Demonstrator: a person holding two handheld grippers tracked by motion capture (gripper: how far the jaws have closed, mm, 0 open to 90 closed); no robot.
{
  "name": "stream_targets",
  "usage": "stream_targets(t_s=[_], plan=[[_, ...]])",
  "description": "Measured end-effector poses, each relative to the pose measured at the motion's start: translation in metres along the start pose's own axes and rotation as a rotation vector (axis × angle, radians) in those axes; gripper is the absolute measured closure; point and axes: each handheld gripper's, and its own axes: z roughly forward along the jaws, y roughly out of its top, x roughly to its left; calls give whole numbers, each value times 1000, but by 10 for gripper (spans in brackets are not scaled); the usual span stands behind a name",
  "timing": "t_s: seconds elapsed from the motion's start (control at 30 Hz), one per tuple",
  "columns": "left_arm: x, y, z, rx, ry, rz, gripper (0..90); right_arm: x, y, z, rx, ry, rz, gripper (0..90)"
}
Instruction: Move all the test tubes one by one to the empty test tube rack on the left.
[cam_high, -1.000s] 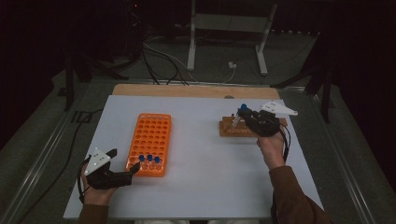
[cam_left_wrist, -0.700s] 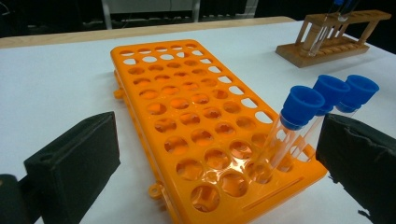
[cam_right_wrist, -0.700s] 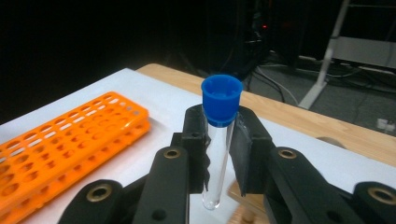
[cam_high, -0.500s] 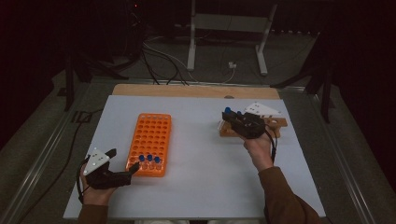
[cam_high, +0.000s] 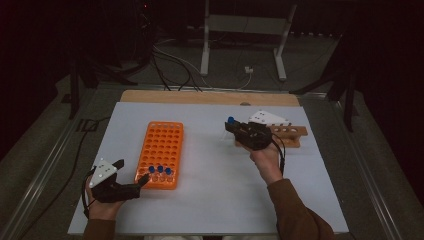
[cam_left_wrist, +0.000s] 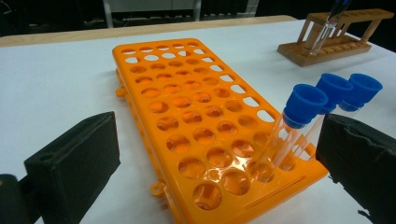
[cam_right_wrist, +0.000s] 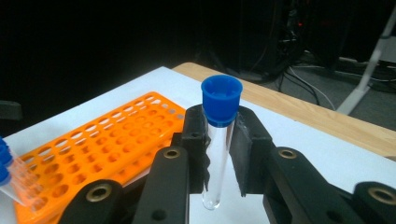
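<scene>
Holding a blue-capped test tube (cam_right_wrist: 218, 140) clamped tight, the right gripper (cam_right_wrist: 219, 154) hangs above the tabletop (cam_high: 210, 200); left gripper (cam_left_wrist: 219, 158) sits spread apart at the orange rack (cam_left_wrist: 187, 116).

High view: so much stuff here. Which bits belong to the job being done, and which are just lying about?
Part of the job:
- blue-capped test tube, clamped in the right gripper
- orange tube rack, three capped tubes in its near row
- wooden tube rack
- left gripper, open beside the orange rack

Just lying about:
- cables on the floor
- metal stand legs
- white table mat
</scene>
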Motion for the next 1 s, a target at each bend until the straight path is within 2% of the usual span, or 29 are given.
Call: stream_targets(t_s=[0.3,0.53,0.63,0.87,1.0], plan=[[2,1,-1,-3,8,-15,7,14,0,13,10,45,-3,763],[9,6,1,-10,35,-42,15,26,3,25,13,84,3,763],[10,9,0,-31,23,-54,34,33,6,29,13,101,-4,763],[10,15,-2,-41,13,-35,52,52,10,43,23,147,-22,763],[10,17,1,-48,-21,-42,55,63,12,51,36,169,-34,762]])
